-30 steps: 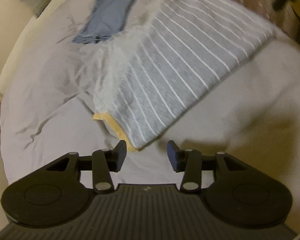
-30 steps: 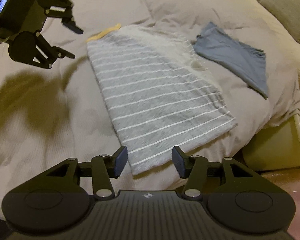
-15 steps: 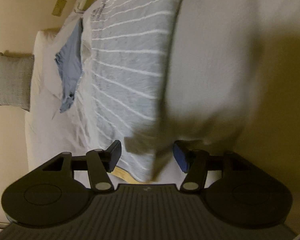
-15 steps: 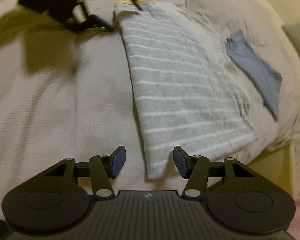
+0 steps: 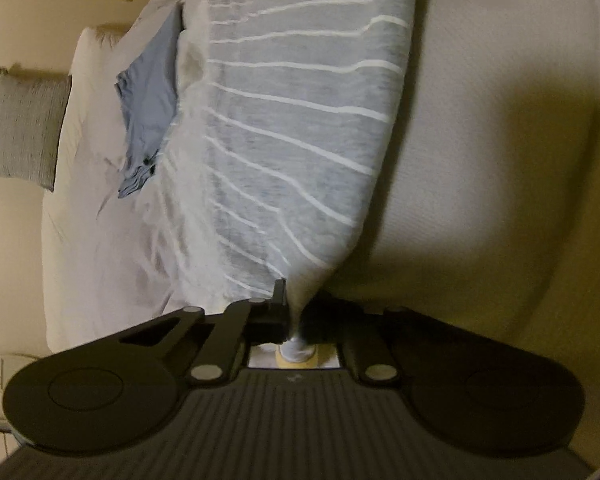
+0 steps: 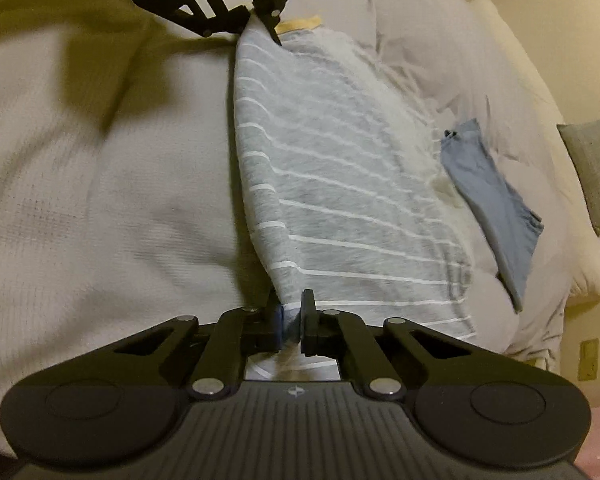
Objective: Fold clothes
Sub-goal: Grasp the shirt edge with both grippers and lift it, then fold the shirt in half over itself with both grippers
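Both tools, spread apart earlier, now pinch the striped shirt [image 6: 340,184]: left tool [image 5: 296,320] and right tool [image 6: 292,324] at opposite corners.

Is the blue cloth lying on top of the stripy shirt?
No, the blue cloth lies on the bed beside the striped shirt, at its far edge.

In the left wrist view, the grey white-striped folded garment [image 5: 292,128] runs off the top edge, and its pinched corner hides the left gripper's [image 5: 296,320] right-hand jaw. In the right wrist view, the left gripper [image 6: 260,12] is cut off at the top edge, and the grey textured cushion [image 6: 594,168] at the right edge.
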`<state>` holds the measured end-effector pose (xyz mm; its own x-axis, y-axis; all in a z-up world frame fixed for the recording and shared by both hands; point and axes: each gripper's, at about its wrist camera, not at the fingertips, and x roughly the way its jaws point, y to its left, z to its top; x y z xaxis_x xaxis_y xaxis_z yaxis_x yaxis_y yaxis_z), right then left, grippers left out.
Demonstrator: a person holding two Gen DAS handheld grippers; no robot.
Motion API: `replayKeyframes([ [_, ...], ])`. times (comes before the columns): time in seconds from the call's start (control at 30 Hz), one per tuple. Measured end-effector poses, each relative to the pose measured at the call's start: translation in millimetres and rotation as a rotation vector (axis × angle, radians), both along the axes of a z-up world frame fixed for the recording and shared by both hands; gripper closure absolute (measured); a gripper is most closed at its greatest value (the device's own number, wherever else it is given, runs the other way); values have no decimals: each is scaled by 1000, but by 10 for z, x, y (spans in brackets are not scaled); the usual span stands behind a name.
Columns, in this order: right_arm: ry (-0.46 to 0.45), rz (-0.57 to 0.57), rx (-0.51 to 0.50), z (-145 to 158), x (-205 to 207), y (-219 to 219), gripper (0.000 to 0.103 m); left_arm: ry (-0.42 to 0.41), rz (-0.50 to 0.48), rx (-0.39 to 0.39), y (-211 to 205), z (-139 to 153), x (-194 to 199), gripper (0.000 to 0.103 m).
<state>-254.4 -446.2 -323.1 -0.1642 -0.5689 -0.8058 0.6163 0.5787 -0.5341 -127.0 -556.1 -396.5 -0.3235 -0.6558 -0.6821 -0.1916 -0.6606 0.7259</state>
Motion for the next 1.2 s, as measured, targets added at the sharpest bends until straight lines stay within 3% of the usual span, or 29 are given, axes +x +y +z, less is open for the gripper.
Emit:
replayKeyframes([
  [0.27,-18,67,-107,1074,-388,-142,102,121,85,-28,-4,1043,-113,100],
  [0.43,-15,108,-164,1640,-788,-505,102,198,143,-49,-190,1626,-383,100],
  [0.57,-10,134,-219,1891,-1131,-942,102,229,210,-66,-531,1945,-712,100],
  [0.73,1,198,-303,2082,-1685,-1783,102,245,297,-145,-1183,2222,-1244,100],
  [0.83,-3,241,-373,2192,-2029,-2308,102,303,391,-201,-1571,2437,-1559,100],
  [0.97,-10,311,-490,2213,-2480,-2787,102,340,458,-266,-1853,2436,-1930,100],
  [1.03,-29,330,-513,2054,-2685,-2923,101,338,487,-251,-1924,2203,-2110,100],
  [1.1,-42,350,-486,1669,-2864,-3055,101,323,515,-203,-1972,1836,-2274,100],
  [1.2,-31,371,-358,766,-3105,-3239,102,269,533,-88,-1922,1036,-2519,100],
])
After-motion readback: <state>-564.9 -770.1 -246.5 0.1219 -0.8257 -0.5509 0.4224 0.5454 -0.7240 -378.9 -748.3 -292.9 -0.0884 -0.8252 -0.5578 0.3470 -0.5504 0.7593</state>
